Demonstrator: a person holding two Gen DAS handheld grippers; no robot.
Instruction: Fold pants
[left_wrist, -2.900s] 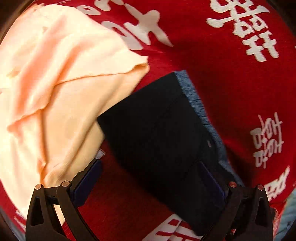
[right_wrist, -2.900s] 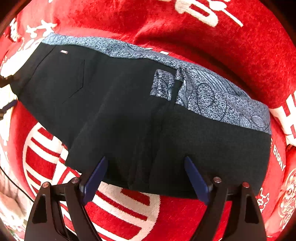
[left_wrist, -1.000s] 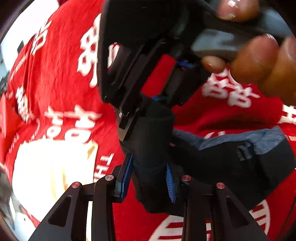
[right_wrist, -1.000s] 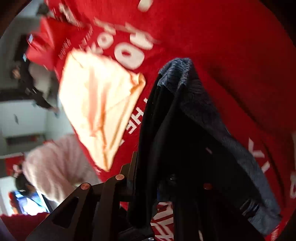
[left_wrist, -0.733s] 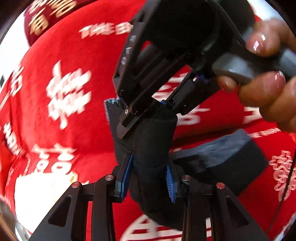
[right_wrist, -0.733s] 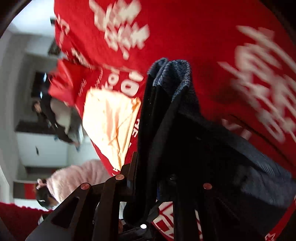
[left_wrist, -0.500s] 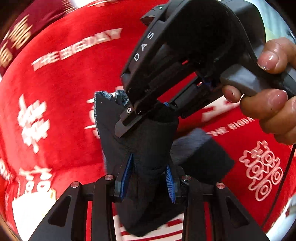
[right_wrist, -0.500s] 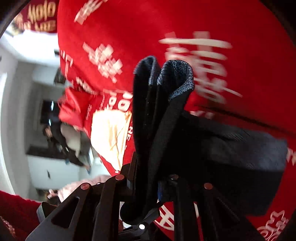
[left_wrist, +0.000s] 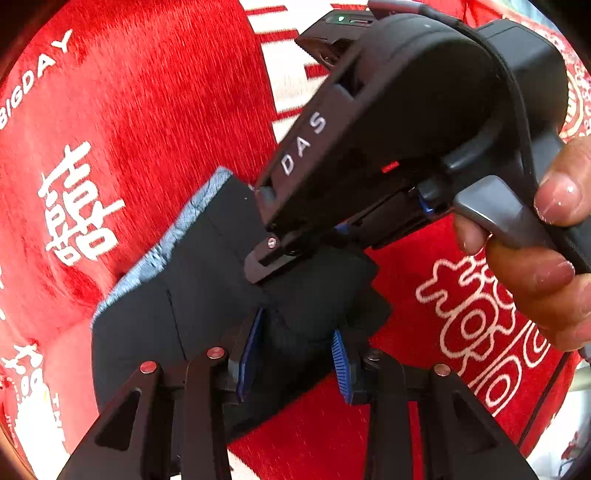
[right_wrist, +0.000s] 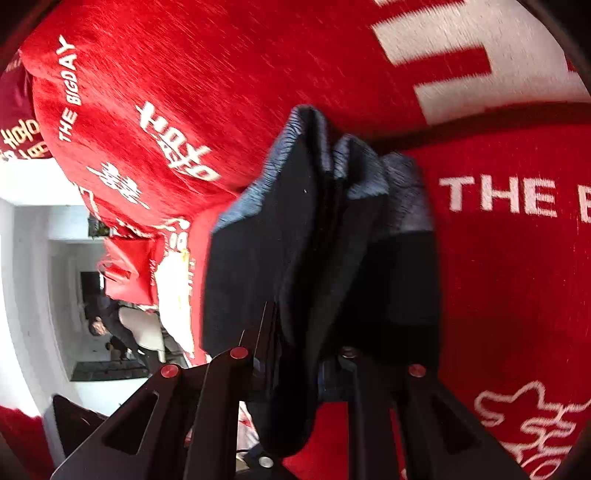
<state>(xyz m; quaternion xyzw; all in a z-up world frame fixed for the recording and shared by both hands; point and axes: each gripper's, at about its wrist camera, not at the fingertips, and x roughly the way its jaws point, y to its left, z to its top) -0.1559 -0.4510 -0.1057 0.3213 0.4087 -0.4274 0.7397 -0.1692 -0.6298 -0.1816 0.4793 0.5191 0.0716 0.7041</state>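
The pants (left_wrist: 192, 295) are black with a blue-grey patterned waistband, bunched into a thick fold on a red cloth (left_wrist: 147, 110) printed with white characters and the words "THE BIGDAY". Seen from the left wrist, they lie across the cloth's middle, the waistband edge running along their upper left side.

The left gripper (left_wrist: 295, 350) reaches into the near end of the pants. A wad of black fabric sits between its blue pads (left_wrist: 249, 350); the jaws are opening, and the gap is narrow to middling. The fabric fills the gap and touches both pads, though how firmly they press cannot be told.

The right gripper (left_wrist: 280, 254) comes in from above the pants in that same view, a black housing marked "DAS" with a hand (left_wrist: 546, 266) on its handle at the right edge. Its tip rests on the pants' top, just beyond the left gripper.

From the right wrist, the right gripper (right_wrist: 299, 354) is clamped narrow on the pants (right_wrist: 295, 240), which stand up from the jaws in several layers, the waistband folds at the top. The fabric hides the pads. The cloth (right_wrist: 498, 277) fills the background beyond the pants; to their left, past the cloth's edge, a pale room shows, blurred.
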